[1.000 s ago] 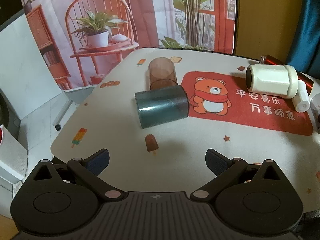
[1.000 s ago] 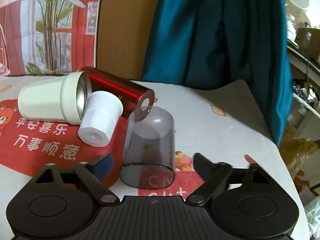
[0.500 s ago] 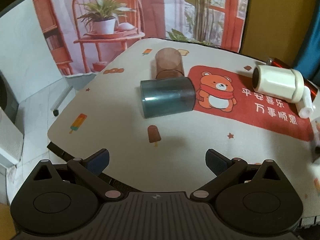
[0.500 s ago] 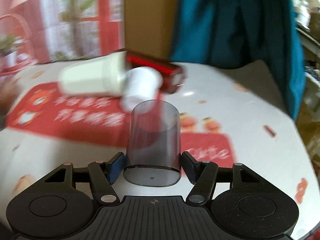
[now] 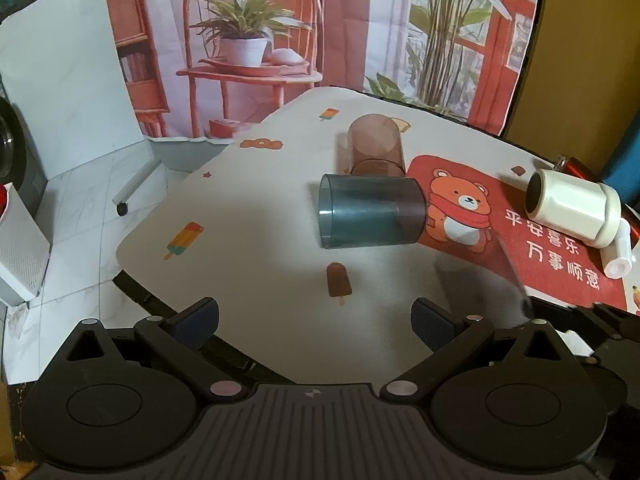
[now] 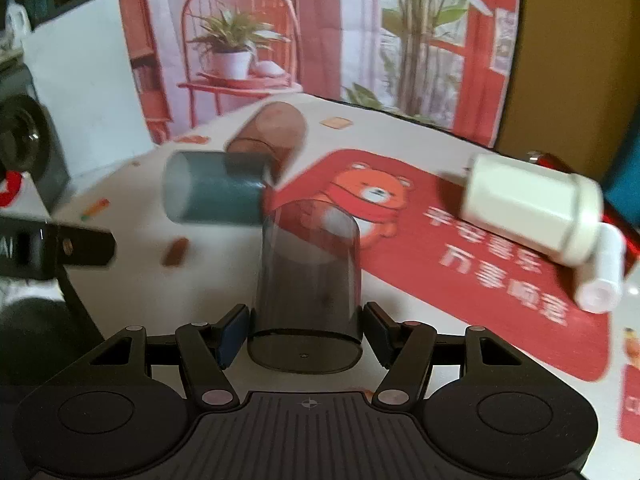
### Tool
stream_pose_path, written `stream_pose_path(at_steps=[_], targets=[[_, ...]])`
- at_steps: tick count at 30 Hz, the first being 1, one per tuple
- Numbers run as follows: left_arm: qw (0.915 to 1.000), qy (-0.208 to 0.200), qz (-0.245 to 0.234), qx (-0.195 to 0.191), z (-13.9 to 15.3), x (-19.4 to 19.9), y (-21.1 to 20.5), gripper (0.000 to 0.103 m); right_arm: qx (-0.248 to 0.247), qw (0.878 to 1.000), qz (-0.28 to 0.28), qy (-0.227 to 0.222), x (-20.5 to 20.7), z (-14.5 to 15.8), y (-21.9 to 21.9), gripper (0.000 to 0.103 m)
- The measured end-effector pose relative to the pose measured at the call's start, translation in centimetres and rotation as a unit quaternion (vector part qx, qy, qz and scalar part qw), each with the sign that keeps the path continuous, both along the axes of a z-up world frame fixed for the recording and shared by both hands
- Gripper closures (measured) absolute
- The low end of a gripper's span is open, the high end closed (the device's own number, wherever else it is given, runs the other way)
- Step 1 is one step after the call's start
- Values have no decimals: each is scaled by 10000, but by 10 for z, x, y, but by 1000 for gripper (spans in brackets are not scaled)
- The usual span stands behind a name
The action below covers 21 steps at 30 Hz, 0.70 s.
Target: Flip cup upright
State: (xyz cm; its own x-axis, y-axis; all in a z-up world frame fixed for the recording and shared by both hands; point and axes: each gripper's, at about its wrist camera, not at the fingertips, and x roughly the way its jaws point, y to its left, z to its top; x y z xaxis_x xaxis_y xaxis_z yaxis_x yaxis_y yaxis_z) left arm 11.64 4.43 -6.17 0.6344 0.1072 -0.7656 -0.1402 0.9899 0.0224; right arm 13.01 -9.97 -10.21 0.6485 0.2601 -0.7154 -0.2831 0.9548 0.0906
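Compared with a second ago, the right gripper (image 6: 306, 330) is no longer sitting spread around the smoky grey cup (image 6: 308, 292) at the teal-curtain edge of the desk (image 5: 260, 240); it is now clamping that cup between its pads and has swung round to face the printed backdrop (image 6: 320, 32). The picture from the right wrist is smearing with motion. Half a second ago the grip was already closed, but the view has turned further toward the bear mat (image 6: 440, 240).

The grey cup is lying along the gripper's fingers, its long axis pointing away from the camera, closed base nearest the lens and the far end toward the mat. Whether it is touching the desk I cannot tell. In the left wrist view it is showing only as a pale blur at the lower right.

The left gripper (image 5: 316, 322) is hovering over the near edge of the desk with its jaws wide apart, holding nothing; it has pulled back a little since before.

The teal cup (image 5: 370, 216) is lying on its side by the mat's left edge, mouth toward the desk's left edge, touching the brown cup (image 5: 376, 144) behind it. The white cup (image 5: 572, 208) is lying on the mat's far right part, beside a small white cap (image 5: 618, 256) and a red flask (image 5: 580, 168).
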Motion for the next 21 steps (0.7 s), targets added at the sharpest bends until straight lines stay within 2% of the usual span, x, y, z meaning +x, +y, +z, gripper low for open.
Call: stream_pose_path(at_steps=[2,4,6,7,13,19,21], targets=[[10000,17,17,-48,0,1,2,0,63,10000,63,28,3,1,2,43],[9999,16,-5,-124,0,0,2,0,60,9998,148,92,4,2,3,35],[9998,33,-48,-185,-1,1,1,0,59,9999,126,31,-6,5,-5,22],[9998,43,-81,-199,-1,1,-1,0,38,10000,88,-1,-13,7,-9,21],[9990,217,-218,-326,-6,5,-5,0,132,9985,-509,127,-46,6,-55,15],[9945,417,-146,-951,-4,30,-16,0,58,9893,-1428,290,-69,-6,-101,14],[9930,415,-262,-1074,-2,41,-30,0,-77,9849,-1704,283,-73,-10,-113,14]])
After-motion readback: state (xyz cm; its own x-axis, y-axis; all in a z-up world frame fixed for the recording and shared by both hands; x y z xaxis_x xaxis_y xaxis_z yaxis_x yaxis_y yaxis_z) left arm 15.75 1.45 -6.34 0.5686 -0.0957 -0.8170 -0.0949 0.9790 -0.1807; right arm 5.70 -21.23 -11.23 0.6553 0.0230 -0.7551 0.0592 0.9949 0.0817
